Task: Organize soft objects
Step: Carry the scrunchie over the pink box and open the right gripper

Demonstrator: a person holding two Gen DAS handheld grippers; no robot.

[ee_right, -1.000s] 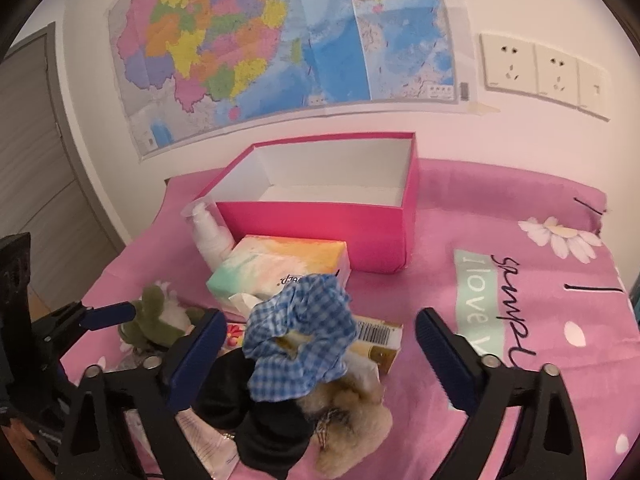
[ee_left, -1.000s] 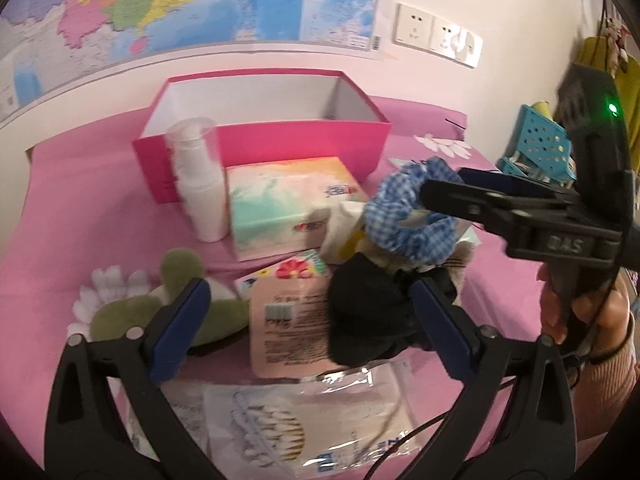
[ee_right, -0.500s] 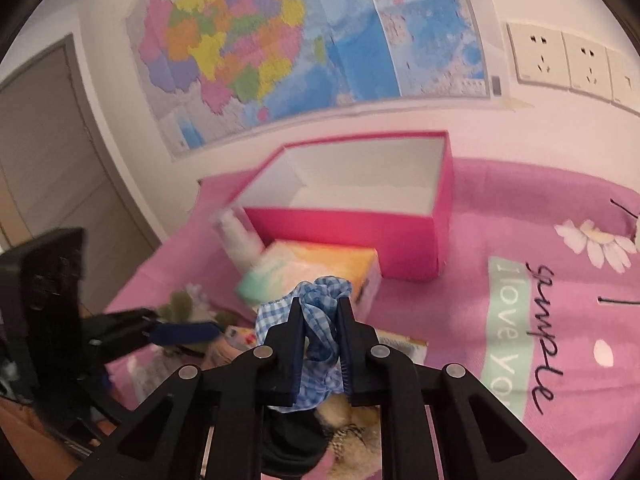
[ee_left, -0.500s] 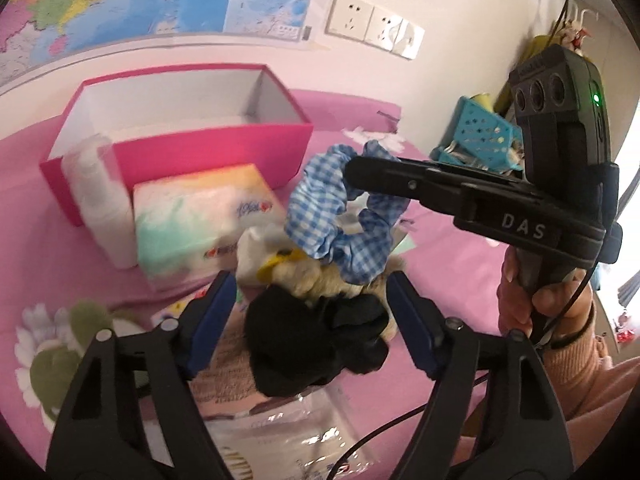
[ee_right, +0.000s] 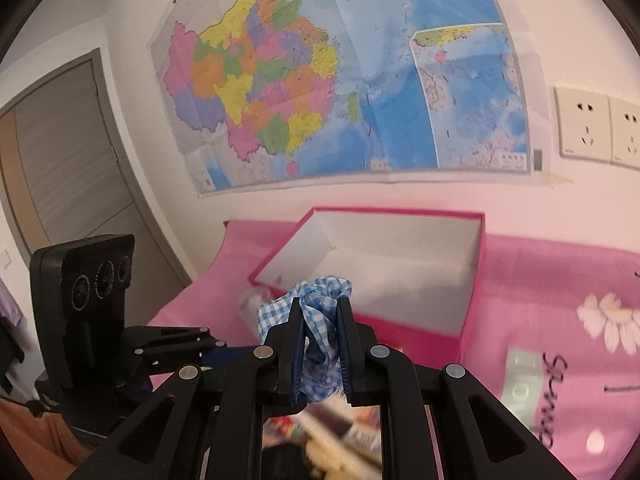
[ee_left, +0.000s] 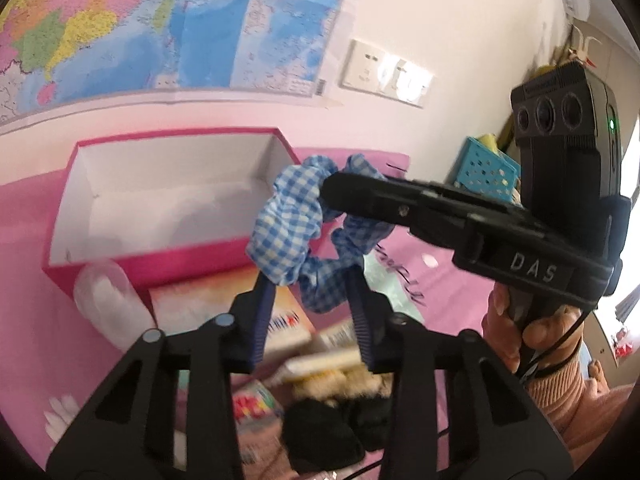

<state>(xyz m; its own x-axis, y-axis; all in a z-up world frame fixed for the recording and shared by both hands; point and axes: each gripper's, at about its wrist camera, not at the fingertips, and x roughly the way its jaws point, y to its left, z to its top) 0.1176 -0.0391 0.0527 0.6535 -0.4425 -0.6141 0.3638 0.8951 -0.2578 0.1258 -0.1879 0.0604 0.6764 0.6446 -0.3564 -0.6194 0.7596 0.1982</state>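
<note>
A pink cloth [ee_right: 560,280] covers the surface, which may be a bench or a bed; a map [ee_right: 340,80] hangs on the wall behind it. On the cloth stands an open pink box [ee_right: 474,280] with white walls inside; nothing shows in it.

The right gripper [ee_right: 320,320], seen from the side in the left wrist view at [ee_left: 332,192], is clamped tight on a blue checked scrunchie [ee_right: 320,296], which hangs in the air in front of the box's near wall. A hand [ee_left: 520,328] in a peach sleeve grips its handle. The left gripper [ee_left: 312,280] reaches up from below, its jaws closing, with the scrunchie's [ee_left: 288,224] lower loop between them; whether the pads press it yet I cannot tell.

A second ago both grippers stood wide open over the pile, and the scrunchie lay on top of a black soft item [ee_left: 320,436] and a tan fluffy one [ee_left: 340,380]. Those two remain on the cloth, beside a tissue pack [ee_left: 192,308] and a clear bottle [ee_left: 108,304].
</note>
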